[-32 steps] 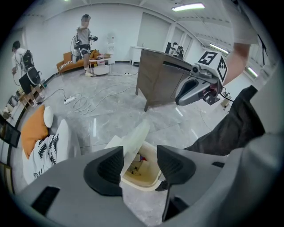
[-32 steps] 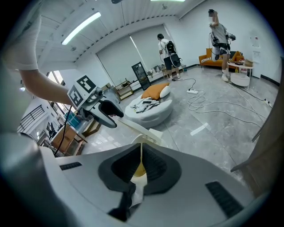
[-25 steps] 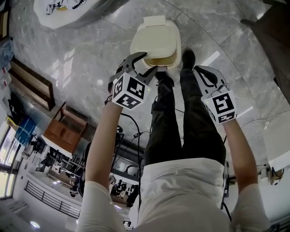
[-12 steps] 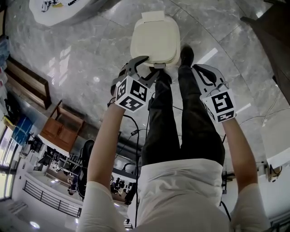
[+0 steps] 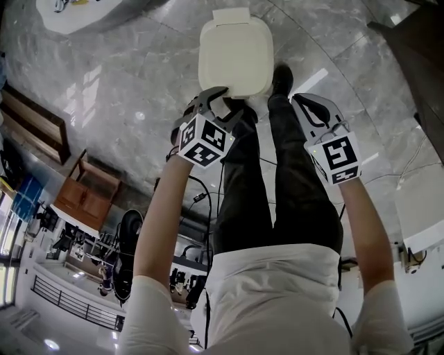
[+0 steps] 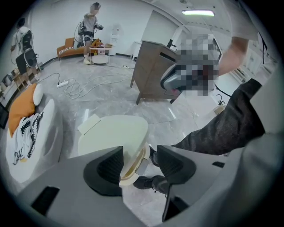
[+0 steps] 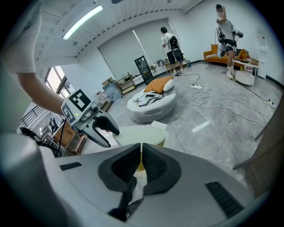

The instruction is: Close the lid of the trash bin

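The cream trash bin (image 5: 234,55) stands on the grey marble floor ahead of the person's feet, its lid (image 5: 236,48) lying down on top. In the left gripper view a thin yellowish gap shows under the lid's (image 6: 114,133) near edge. My left gripper (image 5: 225,102) is open just at the bin's near rim; that rim sits between its jaws (image 6: 140,162) without contact that I can see. My right gripper (image 5: 300,100) hovers to the right over the person's leg, shut and empty (image 7: 141,157). The bin (image 7: 140,135) and left gripper (image 7: 95,122) show beyond it.
The person's dark shoes (image 5: 281,78) are at the bin's base. A white round cushion (image 5: 83,10) lies at the far left, a wooden cabinet (image 5: 87,197) at the left. Cables (image 6: 80,86) trail on the floor; another cabinet (image 6: 153,75) and people stand further off.
The lid has dropped from half raised, with the opening showing, to lying down on the bin. My left gripper stayed at the bin's near rim; the right one barely moved.
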`<action>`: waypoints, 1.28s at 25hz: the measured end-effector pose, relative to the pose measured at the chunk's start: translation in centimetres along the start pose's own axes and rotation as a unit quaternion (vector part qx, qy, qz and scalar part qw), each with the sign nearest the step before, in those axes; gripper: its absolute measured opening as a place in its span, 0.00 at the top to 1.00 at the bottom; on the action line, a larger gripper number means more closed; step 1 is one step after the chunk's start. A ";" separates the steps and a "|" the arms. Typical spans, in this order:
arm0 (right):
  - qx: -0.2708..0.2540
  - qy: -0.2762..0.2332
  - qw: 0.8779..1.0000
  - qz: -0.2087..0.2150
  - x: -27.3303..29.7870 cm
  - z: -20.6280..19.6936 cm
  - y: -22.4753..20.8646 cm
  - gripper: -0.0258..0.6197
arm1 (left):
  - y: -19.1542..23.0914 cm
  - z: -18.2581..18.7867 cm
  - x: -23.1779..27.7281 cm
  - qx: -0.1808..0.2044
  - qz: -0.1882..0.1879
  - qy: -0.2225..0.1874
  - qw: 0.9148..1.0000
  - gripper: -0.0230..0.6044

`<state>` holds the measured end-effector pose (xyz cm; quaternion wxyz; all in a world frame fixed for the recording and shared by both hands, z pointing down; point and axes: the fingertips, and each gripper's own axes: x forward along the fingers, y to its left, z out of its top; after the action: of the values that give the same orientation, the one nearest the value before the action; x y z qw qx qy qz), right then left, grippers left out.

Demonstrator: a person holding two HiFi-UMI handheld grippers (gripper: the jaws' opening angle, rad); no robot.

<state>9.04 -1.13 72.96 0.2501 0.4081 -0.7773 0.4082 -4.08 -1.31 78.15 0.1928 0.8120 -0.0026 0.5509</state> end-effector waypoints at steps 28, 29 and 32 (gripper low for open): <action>0.014 0.031 0.999 0.004 1.6 -3.9 -0.1 0.91 | -1.9 -5.6 7.5 -0.049 -0.043 0.034 0.997 0.56; 0.015 0.032 0.999 0.004 1.7 -4.0 -0.1 0.91 | -1.9 -5.7 7.8 -0.050 -0.043 0.034 0.997 0.56; 0.022 0.035 0.999 0.006 2.0 -4.0 0.0 0.91 | -1.9 -6.1 8.5 -0.053 -0.047 0.039 0.997 0.56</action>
<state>8.18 1.42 76.55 0.2659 0.3942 -0.7613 0.4408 -5.75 4.14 87.06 0.2611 0.7779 0.0144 0.5714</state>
